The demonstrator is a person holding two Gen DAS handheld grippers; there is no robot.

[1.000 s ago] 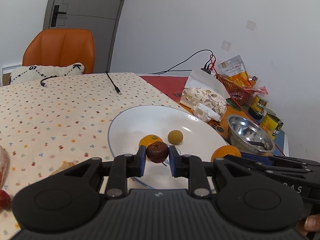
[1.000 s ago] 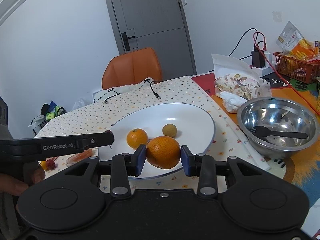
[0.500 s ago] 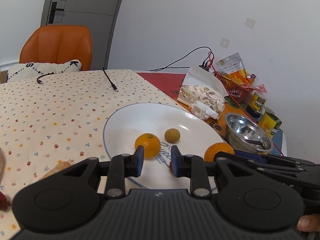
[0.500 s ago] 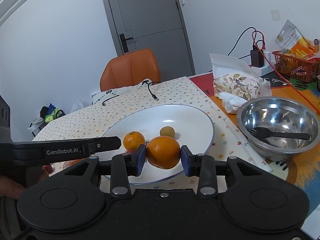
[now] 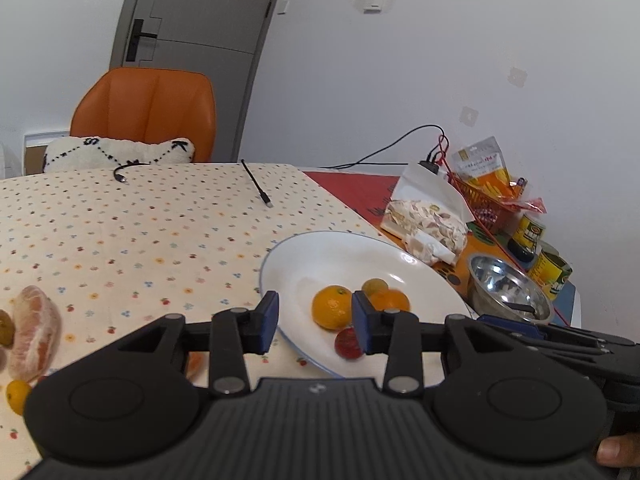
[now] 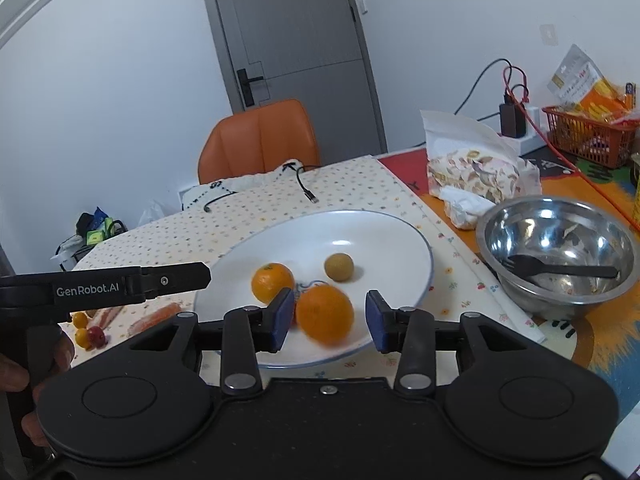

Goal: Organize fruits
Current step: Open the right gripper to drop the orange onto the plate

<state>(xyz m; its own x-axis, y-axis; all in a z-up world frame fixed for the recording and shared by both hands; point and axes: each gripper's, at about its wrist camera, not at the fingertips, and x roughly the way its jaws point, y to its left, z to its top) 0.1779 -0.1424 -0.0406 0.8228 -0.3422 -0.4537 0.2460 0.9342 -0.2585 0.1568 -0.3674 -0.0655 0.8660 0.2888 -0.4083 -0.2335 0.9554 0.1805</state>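
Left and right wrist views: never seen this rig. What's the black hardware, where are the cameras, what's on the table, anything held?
There is no robot arm: a person holds a hand-held two-finger claw in each hand, with a fisheye camera on each looking forward along its fingers. One picture looks out over the left claw, the other over the right claw.

On the dotted tablecloth sits a white plate holding a small orange, a bigger orange, a little brownish-green fruit and a small red fruit. A steel bowl with a black fork stands beside it.

Both claws are open and hold nothing; the bigger orange lies blurred between the right fingers.
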